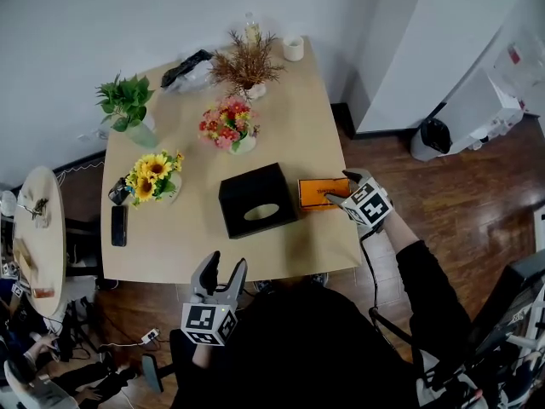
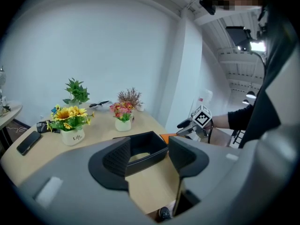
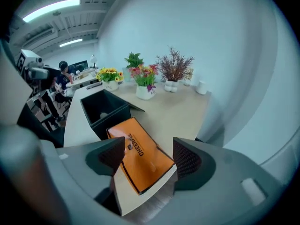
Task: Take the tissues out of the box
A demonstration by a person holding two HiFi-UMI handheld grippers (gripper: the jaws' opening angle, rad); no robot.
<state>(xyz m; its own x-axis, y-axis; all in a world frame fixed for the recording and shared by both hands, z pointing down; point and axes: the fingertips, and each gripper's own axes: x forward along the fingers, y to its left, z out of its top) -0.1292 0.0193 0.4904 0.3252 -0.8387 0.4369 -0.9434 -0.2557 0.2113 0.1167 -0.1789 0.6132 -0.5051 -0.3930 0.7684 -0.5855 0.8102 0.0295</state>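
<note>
A black tissue box point(image 1: 257, 199) with an oval slot in its top stands on the wooden table point(image 1: 298, 118), near the front edge. An orange tissue pack point(image 1: 315, 192) lies flat on the table just right of it. My right gripper point(image 1: 339, 187) is at the pack's right end, open. In the right gripper view the pack point(image 3: 140, 158) lies between and below the spread pads, which do not press on it. My left gripper point(image 1: 226, 264) hangs open and empty in front of the table's near edge, pointing at the box point(image 2: 145, 149).
Behind the box stand a sunflower pot point(image 1: 153, 175), a pink flower pot point(image 1: 228, 124), a dried bouquet point(image 1: 247, 62), a green plant point(image 1: 126, 100) and a white cup point(image 1: 294, 48). A phone point(image 1: 119, 225) lies at the table's left edge. A round side table point(image 1: 38, 237) is at far left.
</note>
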